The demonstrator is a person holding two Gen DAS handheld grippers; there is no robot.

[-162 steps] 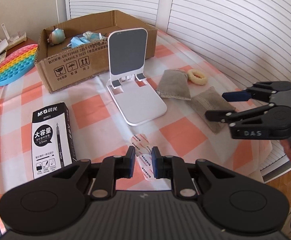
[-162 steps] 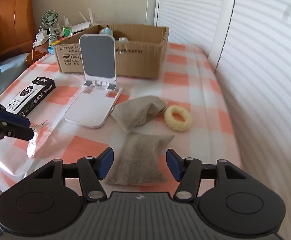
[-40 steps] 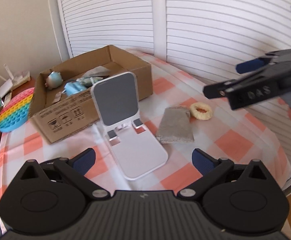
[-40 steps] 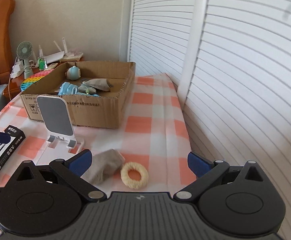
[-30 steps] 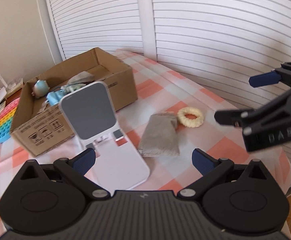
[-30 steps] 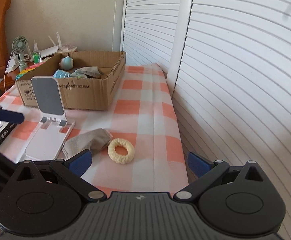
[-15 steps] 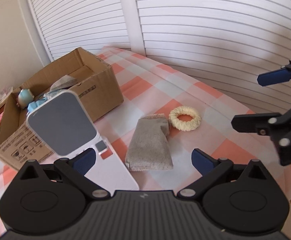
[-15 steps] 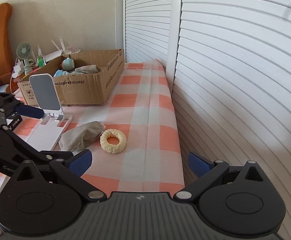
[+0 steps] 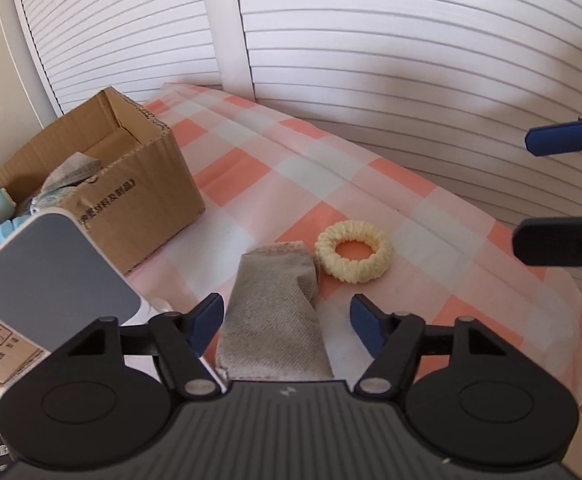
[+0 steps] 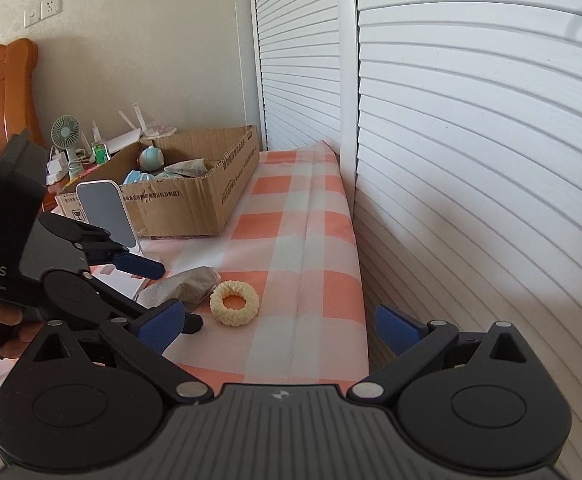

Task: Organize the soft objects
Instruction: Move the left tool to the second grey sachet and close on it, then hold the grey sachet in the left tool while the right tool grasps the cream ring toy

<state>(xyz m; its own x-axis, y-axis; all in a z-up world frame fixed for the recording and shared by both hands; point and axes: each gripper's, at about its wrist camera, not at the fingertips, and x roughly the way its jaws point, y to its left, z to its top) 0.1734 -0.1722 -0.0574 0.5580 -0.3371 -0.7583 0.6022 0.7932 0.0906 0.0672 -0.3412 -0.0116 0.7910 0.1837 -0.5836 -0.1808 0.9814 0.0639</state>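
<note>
My left hand-held gripper [image 9: 287,322] hangs over a grey cloth pouch [image 9: 273,320] lying on the checked worktop [image 9: 431,216], about midway along its width and just short of the near edge. Its jaws have just been closing and now stand partly apart on either side of the pouch, not yet pressing it. The pouch looks light, limp and coarse-woven, so I judge it will sag when lifted; pinching across its middle should hold best. A cream hair tie [image 9: 354,251] touches the pouch's far corner and looks squashy and light. My right hand-held gripper [image 10: 281,322] stands wide apart, holding nothing. The pouch's near end hides behind my gripper body. The cardboard box [image 9: 131,184] is partly blocked by a phone stand [image 9: 51,280].
</note>
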